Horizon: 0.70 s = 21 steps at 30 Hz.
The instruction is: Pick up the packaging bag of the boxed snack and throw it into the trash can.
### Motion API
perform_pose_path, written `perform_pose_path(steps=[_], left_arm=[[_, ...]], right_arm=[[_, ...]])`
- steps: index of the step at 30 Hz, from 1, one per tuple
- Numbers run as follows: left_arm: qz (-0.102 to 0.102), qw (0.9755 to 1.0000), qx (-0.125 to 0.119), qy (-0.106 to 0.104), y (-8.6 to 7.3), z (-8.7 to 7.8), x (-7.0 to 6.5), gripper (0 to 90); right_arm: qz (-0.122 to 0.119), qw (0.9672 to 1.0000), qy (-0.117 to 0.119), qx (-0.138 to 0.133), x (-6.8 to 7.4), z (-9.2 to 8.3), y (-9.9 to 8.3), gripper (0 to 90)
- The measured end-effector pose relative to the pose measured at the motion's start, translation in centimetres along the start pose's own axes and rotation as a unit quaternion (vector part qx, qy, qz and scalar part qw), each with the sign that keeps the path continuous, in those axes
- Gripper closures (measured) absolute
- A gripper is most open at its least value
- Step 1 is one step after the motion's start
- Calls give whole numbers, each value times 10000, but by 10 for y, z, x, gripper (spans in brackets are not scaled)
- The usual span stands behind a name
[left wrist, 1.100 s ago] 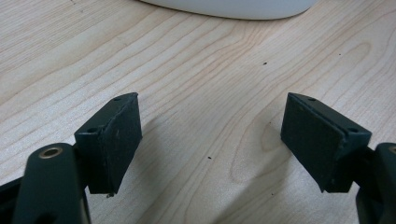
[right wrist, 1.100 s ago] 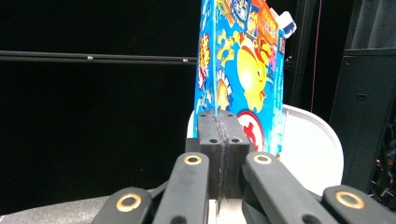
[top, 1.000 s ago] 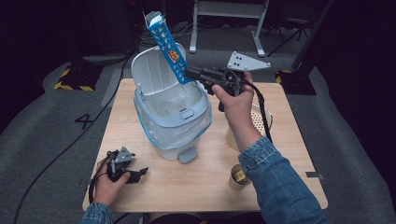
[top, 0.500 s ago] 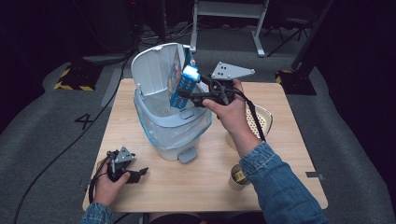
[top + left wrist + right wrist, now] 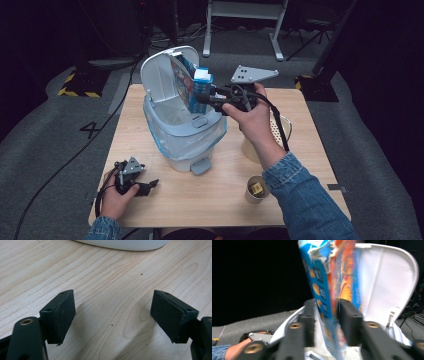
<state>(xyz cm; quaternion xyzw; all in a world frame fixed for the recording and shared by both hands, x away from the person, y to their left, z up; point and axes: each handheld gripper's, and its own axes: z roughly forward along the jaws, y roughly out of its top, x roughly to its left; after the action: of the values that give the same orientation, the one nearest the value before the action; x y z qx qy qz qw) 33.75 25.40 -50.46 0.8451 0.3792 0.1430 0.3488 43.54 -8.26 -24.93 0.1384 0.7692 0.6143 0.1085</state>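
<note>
The right gripper (image 5: 204, 97) is closing its jaws on the blue box (image 5: 329, 292), holding it upright over the open bin (image 5: 175, 127).

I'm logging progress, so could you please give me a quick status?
Right claw around blue box, jaws closing. Box over open bin. Left claw open, idle.

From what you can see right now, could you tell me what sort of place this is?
Probably a recording lab or studio, not a home: a small wooden table stands on grey carpet with black-and-yellow hazard tape, cables trail across the floor, and metal stand legs rise behind in darkness.
</note>
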Motion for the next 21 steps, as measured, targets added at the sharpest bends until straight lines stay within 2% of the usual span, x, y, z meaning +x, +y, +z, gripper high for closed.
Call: perform_pose_path(steps=[2, 6, 11, 13, 15, 16, 17, 18, 19, 21], left_arm=[[4, 10000, -2, 7, 0, 0, 0, 204], [4, 10000, 0, 9, 0, 0, 0, 205], [7, 10000, 1, 9, 0, 0, 0, 204], [6, 10000, 1, 10, 0, 0, 0, 205], [6, 10000, 0, 8, 0, 0, 0, 205], [7, 10000, 1, 7, 0, 0, 0, 204], [1, 10000, -3, 6, 0, 0, 0, 204], [2, 10000, -3, 5, 0, 0, 0, 204], [2, 10000, -2, 5, 0, 0, 0, 204], [2, 10000, -3, 5, 0, 0, 0, 204]], right_arm=[[-90, 9999, 61, -23, 6, 4, 3, 802], [-304, 9992, 189, -151, 10, 5, 6, 867], [-290, 9983, 472, -183, 1, 4, 6, 876], [-299, 9975, 632, -48, -5, 5, 4, 854], [-398, 9974, 571, 205, -13, 5, 2, 747], [-464, 9975, 436, 291, -16, 4, 1, 703], [-491, 9982, 207, 280, -19, 2, -1, 627], [-381, 9991, 16, 199, -21, 0, -2, 526], [-206, 9997, -83, 66, -23, -3, -3, 480], [-81, 9998, -141, -65, -24, -8, -4, 416]])
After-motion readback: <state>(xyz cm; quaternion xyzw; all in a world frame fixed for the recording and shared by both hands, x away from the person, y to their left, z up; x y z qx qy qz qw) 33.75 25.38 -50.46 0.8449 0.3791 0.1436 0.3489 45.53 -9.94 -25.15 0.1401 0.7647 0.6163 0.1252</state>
